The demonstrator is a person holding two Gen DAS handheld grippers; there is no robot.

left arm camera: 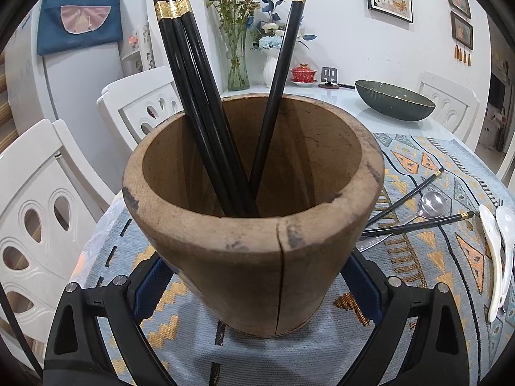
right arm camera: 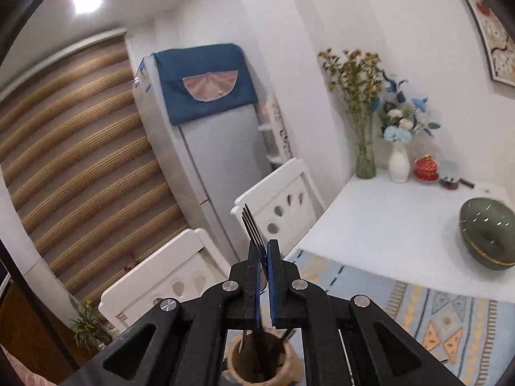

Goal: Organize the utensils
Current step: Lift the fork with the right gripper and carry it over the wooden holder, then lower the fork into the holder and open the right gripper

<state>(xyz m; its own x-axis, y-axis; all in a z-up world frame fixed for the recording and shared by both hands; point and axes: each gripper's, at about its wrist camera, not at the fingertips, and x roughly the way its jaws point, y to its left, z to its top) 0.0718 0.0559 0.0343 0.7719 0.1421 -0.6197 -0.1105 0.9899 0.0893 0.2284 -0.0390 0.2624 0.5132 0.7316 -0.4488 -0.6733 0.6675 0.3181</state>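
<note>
Four black lacquered chopsticks (left arm camera: pixel 206 96) with gold bands lean inside the thick, round, cracked wooden holder (left arm camera: pixel 254 241), which stands on the patterned woven cloth (left arm camera: pixel 418 257) between the released left tongs (left arm camera: pixel 257 292). Two chopsticks and one steel spoon (left arm camera: pixel 431 206) lie rightward. The right tongs (right arm camera: pixel 264 254) clench one metal fork (right arm camera: pixel 252 231).

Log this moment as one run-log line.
left hand-held gripper: around wooden holder | right hand-held gripper: shut on fork | chopsticks: in holder

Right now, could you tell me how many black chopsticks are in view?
6: three bunched at the wooden holder's left, one leaning right, two lying on the cloth. More may be hidden.
</note>
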